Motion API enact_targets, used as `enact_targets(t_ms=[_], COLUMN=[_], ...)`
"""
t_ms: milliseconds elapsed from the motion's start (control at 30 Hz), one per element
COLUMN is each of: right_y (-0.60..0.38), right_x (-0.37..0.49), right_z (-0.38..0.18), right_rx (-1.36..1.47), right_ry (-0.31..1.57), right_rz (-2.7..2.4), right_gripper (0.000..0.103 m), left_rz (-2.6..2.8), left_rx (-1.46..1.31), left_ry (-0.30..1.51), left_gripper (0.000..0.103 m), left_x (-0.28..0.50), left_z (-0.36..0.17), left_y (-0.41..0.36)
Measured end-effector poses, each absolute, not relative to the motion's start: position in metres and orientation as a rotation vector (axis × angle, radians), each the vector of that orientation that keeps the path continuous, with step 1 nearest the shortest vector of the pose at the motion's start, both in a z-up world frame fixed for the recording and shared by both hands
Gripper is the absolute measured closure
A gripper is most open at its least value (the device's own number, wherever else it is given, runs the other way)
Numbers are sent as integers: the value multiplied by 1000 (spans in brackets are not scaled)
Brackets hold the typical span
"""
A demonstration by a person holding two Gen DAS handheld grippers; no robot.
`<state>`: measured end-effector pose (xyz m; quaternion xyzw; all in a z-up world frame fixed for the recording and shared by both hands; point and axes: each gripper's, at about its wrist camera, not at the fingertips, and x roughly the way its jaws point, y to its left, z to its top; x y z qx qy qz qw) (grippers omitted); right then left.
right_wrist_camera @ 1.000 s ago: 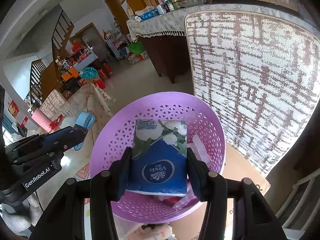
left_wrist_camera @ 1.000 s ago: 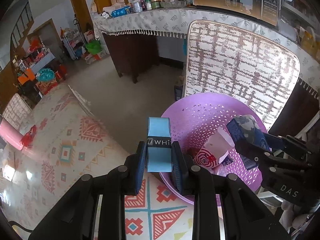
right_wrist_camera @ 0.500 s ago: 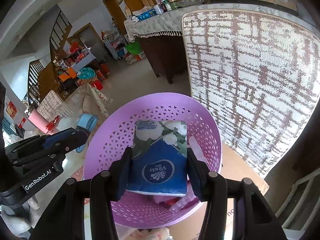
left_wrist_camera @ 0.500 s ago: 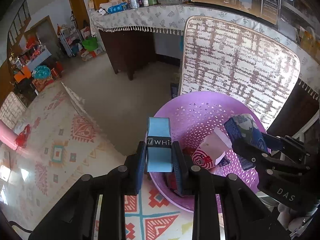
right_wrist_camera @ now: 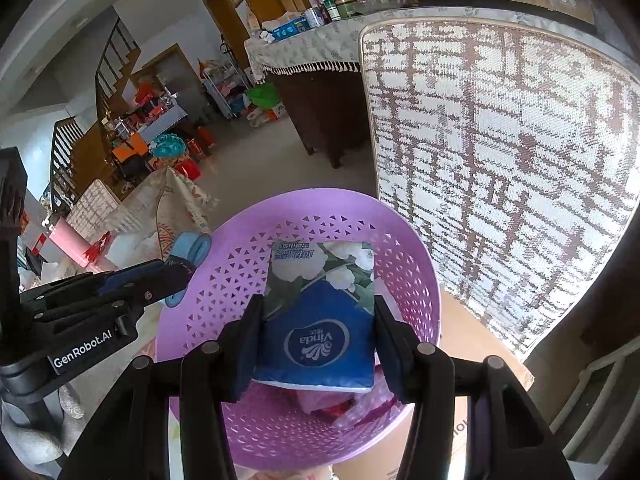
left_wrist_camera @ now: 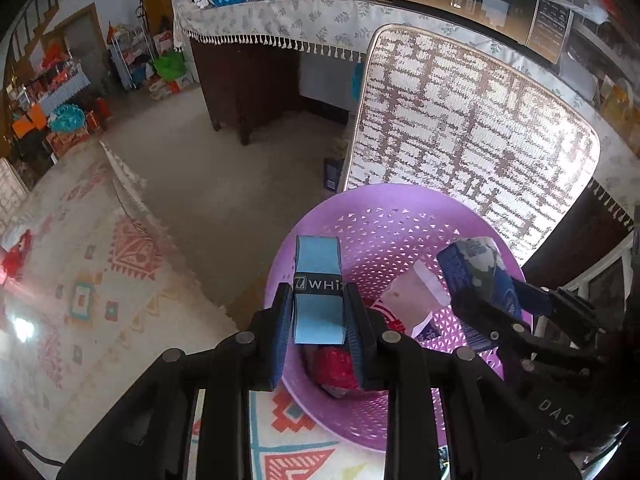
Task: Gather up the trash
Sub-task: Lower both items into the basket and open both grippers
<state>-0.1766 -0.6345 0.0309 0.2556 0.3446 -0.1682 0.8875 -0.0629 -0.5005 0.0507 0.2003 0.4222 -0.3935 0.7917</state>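
Supporting surface: a table covered by a pale patterned cloth [left_wrist_camera: 132,280] with red and teal geometric motifs. Resting on it near the cloth's right edge is a purple perforated basket [left_wrist_camera: 384,216], upright, its base partly on a flat piece of cardboard [right_wrist_camera: 472,344] that extends from beneath the basket's right side. Just behind the basket stands a woven chair back [left_wrist_camera: 472,128]. Beyond the cloth lies a grey floor [left_wrist_camera: 240,168].

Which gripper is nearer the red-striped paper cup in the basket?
Left. The left gripper, holding the blue roll, sits right beside the paper cup; the right gripper with the tissue pack is slightly farther.
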Motion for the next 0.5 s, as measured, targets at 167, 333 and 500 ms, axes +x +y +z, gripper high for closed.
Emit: enact_targets(t_ms=[167,333,500], right_y=[-635,-639,-642], right_x=[-173,-173,-178], right_z=[29,28,29], right_rx=[531,548,577], right_ry=[718,708,688], right_rz=[-350,-373,-377], right_gripper=[46,44,37], left_rz=[-846,-865,-886], left_rx=[428,367,302], left_ry=[914,920,898], left_gripper=[78,45,37], left_x=[-62,-56,-56], left_z=[47,52,66], left_y=[-502,-496,-482])
